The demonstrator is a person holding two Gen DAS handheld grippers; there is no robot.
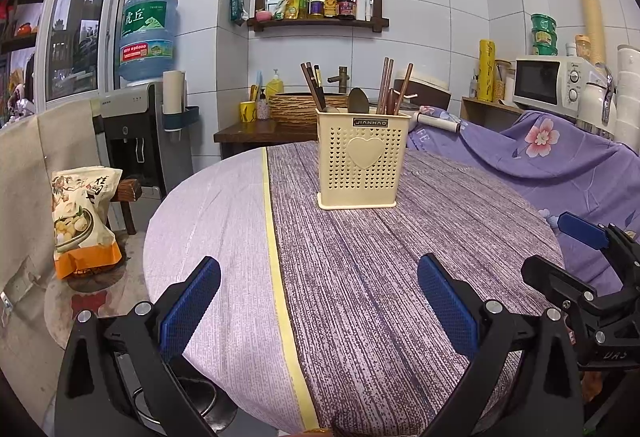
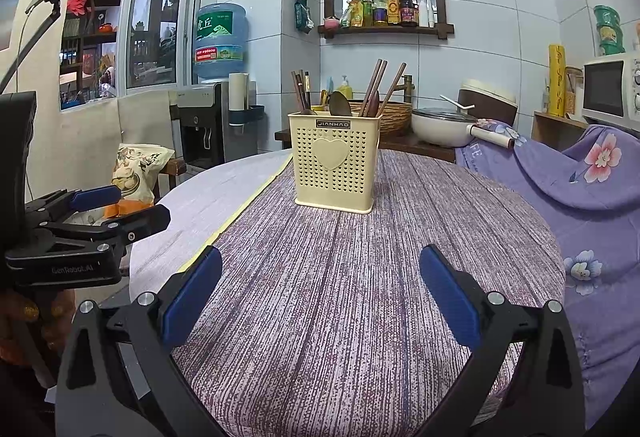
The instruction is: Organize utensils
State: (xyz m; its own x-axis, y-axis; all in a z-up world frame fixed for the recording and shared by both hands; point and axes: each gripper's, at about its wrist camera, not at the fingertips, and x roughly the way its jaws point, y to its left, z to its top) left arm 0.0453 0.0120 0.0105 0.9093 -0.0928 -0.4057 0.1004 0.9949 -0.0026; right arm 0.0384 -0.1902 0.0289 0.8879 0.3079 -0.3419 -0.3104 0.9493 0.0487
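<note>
A cream perforated utensil holder [image 1: 362,157] [image 2: 335,163] with a heart on its front stands upright on the round table [image 1: 360,277] [image 2: 360,297]. Dark chopsticks [image 1: 314,83] [image 2: 376,85] and wooden spoons [image 1: 357,101] [image 2: 340,103] stick out of its top. My left gripper [image 1: 320,301] hovers open over the table's near edge, well short of the holder, nothing between its blue pads. My right gripper [image 2: 320,293] is also open and empty, to the right of the left one. Each gripper shows at the side of the other's view.
The table wears a purple striped cloth with a yellow band [image 1: 276,257]. A floral purple sheet [image 1: 560,165] covers furniture on the right. A snack bag [image 1: 82,217] sits on a stool at left. A water dispenser [image 1: 140,133], a counter with a basin [image 1: 304,109] and a microwave [image 1: 548,83] stand behind.
</note>
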